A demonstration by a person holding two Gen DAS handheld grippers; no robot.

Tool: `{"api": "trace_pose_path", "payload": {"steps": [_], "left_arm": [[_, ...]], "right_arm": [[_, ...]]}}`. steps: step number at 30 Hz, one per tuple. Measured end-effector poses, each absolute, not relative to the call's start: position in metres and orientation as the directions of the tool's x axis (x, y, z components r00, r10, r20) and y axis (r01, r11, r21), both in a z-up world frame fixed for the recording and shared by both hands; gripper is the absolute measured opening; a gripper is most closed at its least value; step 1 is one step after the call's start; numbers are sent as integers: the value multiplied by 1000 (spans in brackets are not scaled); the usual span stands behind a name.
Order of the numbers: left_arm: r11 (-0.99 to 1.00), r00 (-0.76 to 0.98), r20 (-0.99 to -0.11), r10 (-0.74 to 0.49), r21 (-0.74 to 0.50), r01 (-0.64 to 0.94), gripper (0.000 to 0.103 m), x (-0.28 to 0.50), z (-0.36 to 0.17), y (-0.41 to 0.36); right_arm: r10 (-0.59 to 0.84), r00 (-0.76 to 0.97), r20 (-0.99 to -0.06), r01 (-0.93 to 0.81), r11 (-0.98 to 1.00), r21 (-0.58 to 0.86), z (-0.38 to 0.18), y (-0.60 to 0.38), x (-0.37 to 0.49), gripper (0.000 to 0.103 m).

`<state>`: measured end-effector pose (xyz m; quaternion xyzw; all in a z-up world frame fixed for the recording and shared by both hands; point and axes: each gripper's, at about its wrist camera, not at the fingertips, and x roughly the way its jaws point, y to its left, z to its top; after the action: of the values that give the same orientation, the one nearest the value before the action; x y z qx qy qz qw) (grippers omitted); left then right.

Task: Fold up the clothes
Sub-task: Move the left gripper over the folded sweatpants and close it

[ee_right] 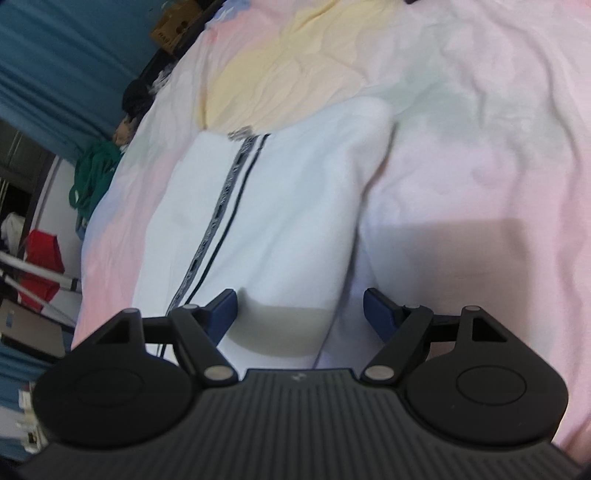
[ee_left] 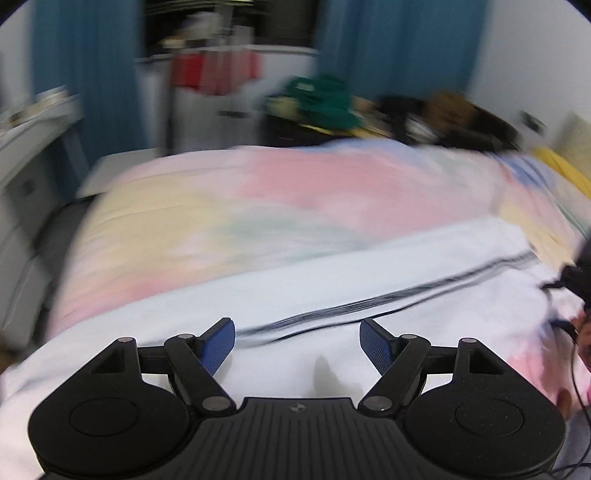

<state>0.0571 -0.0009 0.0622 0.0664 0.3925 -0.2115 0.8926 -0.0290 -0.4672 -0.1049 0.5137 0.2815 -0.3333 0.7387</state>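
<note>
A white garment with a dark striped band (ee_left: pixel 332 280) lies flat on the pastel bedspread (ee_left: pixel 258 199). It also shows in the right wrist view (ee_right: pixel 288 206), folded lengthwise, with the band (ee_right: pixel 218 210) running along it. My left gripper (ee_left: pixel 297 339) is open and empty just above the garment's near part. My right gripper (ee_right: pixel 299 306) is open and empty over the garment's near end, its blue fingers (ee_right: pixel 376 306) apart on either side of the cloth edge. The left wrist view is blurred.
A heap of green and dark clothes (ee_left: pixel 325 103) lies at the bed's far edge. Blue curtains (ee_left: pixel 88 81) and a white cabinet (ee_left: pixel 207 110) stand behind. Red cloth on a rack (ee_right: pixel 42 258) and a cardboard box (ee_right: pixel 173 26) are beside the bed.
</note>
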Motion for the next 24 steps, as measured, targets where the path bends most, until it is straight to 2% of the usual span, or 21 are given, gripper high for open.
{"api": "trace_pose_path", "payload": {"steps": [10, 18, 24], "left_arm": [[679, 448, -769, -457, 24, 734, 75, 131, -3, -179], [566, 365, -770, -523, 7, 824, 69, 187, -70, -267], [545, 348, -789, -506, 20, 838, 52, 213, -87, -312]], "right_arm": [[-294, 614, -732, 788, 181, 588, -112, -468, -37, 77], [-361, 616, -700, 778, 140, 613, -120, -477, -31, 77], [-387, 614, -688, 775, 135, 617, -122, -479, -26, 78]]}}
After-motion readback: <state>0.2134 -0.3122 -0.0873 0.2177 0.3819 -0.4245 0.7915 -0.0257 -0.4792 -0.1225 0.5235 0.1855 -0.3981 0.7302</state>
